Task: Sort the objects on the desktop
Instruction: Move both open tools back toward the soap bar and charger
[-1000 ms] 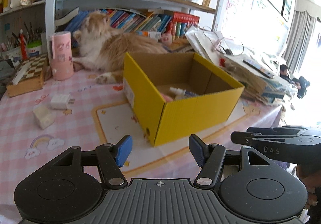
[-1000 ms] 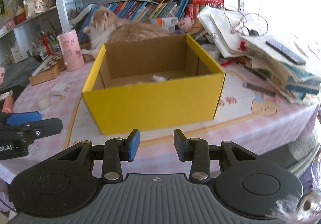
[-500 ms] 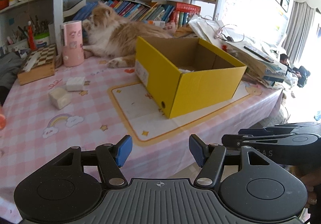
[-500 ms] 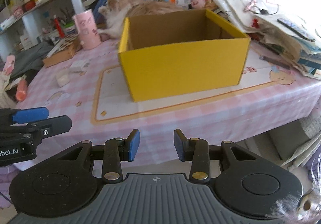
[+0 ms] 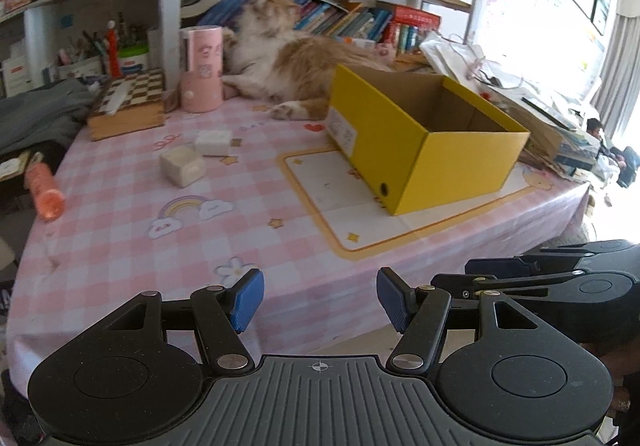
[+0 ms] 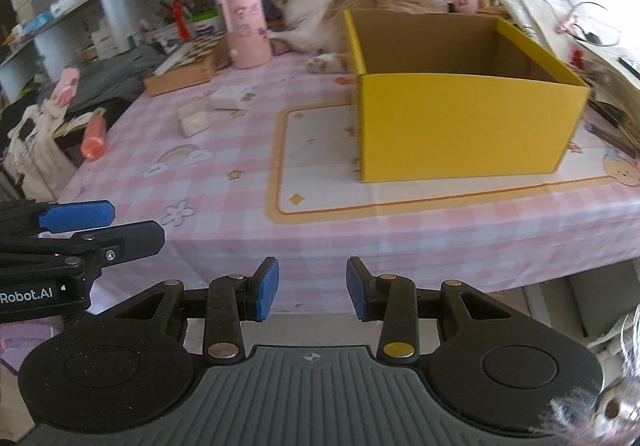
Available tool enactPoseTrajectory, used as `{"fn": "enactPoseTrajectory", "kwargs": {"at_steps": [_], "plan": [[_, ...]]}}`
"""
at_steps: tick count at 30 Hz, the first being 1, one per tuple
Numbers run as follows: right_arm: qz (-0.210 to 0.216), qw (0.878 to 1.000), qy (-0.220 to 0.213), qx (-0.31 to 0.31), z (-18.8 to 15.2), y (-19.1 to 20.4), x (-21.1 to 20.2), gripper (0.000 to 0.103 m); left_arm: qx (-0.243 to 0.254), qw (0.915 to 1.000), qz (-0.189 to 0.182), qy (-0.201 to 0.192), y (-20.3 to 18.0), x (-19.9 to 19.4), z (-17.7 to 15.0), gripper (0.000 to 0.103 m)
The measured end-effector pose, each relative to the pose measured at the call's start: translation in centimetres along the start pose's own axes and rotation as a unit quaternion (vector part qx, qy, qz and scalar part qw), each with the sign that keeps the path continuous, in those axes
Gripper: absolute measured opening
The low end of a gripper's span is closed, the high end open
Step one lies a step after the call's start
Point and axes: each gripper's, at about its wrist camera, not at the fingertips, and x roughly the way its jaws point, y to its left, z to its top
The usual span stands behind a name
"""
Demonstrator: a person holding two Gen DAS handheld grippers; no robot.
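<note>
Both grippers have backed off from the table since a second ago. The yellow cardboard box filled the near view then; now it sits farther off and the table's near edge shows in both wrist views. More of the left side has come into view too: the orange tube at the left edge was out of frame before. The items seen inside the box earlier are hidden now by its walls. The cat has moved its head and paws a little but lies in the same spot behind the box.

Left gripper: held off the near edge of the table, pitched down toward the pink checked tablecloth. Jaws about halfway apart, nothing between the blue pads, gap unchanged.

Right gripper: just right of the left one, also off the table edge and angled down. Jaws narrow but with a clear gap, nothing held, also unchanged. Each gripper shows in the other's view, side by side, not touching.

Things left out on the cloth:
- two white blocks, close together, well left of the box
- orange tube at the far left edge
- pink cylindrical holder upright beside the cat
- wooden chessboard box just left of the holder

The yellow box stands open on the orange-bordered mat, right of centre, with a heap of papers behind and right of it.
</note>
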Motion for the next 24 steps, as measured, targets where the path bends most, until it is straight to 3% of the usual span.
{"fn": "enactPoseTrajectory", "kwargs": {"at_steps": [24], "plan": [[0.072,0.993,-0.005,-0.092,2.0,7.6,2.6,0.035,-0.049,0.9953,0.079,-0.026,5.8,-2.9,-0.7,0.064]]}}
